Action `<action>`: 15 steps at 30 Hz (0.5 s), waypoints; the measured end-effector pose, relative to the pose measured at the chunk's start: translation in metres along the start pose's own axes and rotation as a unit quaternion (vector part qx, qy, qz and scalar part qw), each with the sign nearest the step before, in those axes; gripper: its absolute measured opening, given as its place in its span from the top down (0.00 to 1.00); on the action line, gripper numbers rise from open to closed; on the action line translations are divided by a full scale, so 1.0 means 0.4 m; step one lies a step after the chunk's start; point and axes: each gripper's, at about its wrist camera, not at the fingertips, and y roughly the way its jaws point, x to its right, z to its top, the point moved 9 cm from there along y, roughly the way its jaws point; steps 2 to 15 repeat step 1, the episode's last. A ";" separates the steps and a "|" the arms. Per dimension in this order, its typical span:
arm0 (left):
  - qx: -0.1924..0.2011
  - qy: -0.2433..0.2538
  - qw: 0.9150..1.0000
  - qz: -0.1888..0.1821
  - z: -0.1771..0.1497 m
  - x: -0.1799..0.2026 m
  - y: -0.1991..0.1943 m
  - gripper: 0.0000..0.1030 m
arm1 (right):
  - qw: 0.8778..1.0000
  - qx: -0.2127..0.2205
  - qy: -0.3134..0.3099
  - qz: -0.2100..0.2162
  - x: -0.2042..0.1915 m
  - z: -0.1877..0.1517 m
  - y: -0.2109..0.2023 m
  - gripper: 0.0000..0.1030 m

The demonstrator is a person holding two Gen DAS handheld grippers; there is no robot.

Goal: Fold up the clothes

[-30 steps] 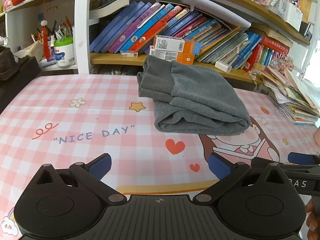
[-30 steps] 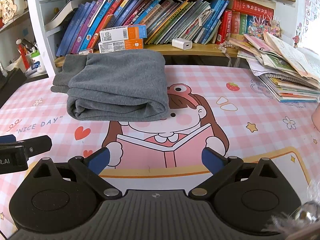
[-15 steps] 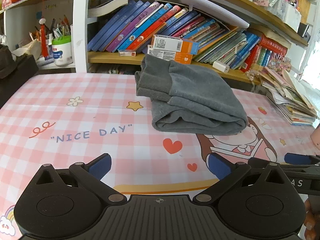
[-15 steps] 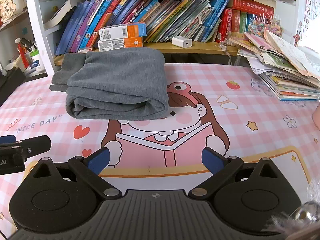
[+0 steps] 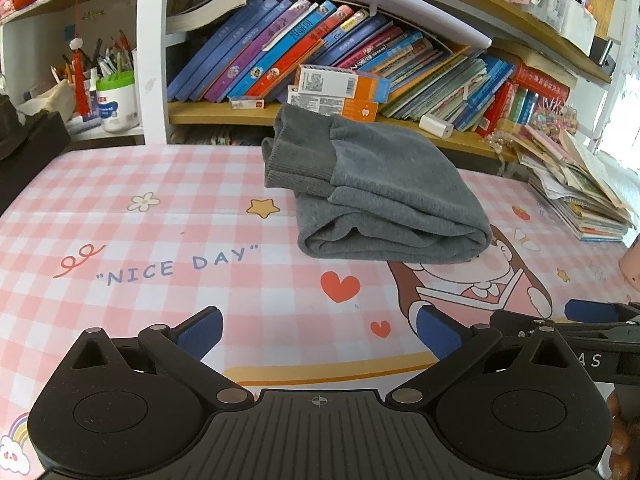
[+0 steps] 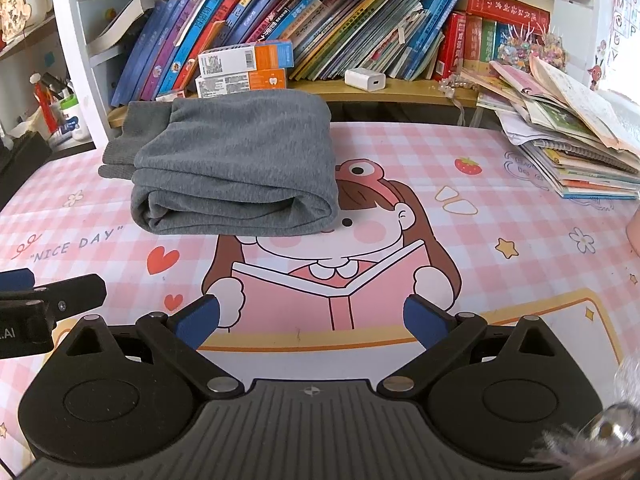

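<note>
A grey knit garment [image 5: 376,188] lies folded into a thick bundle on the pink checked table cover [image 5: 160,240], with its ribbed cuffs to the left. It also shows in the right wrist view [image 6: 236,168]. My left gripper [image 5: 318,330] is open and empty, well short of the bundle. My right gripper [image 6: 312,320] is open and empty, also short of the bundle. Each gripper shows at the edge of the other's view.
A bookshelf full of slanted books [image 5: 340,52] stands right behind the garment, with small boxes [image 6: 244,66] and a white charger [image 6: 366,79] on its ledge. A stack of booklets [image 6: 572,140] lies at the right. A pen pot [image 5: 116,100] stands at the far left.
Both grippers have drawn back slightly from the folded garment. The jaws stay open. The garment has not moved.
</note>
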 end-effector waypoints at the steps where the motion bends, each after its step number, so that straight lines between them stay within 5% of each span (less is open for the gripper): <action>1: -0.001 -0.001 1.000 0.000 0.000 -0.001 0.001 0.00 | 1.000 0.000 0.000 0.000 0.000 0.000 0.000 0.04; 15: -0.001 -0.001 1.000 0.000 0.000 -0.001 0.001 0.00 | 1.000 0.000 0.000 0.000 0.000 0.000 0.000 0.04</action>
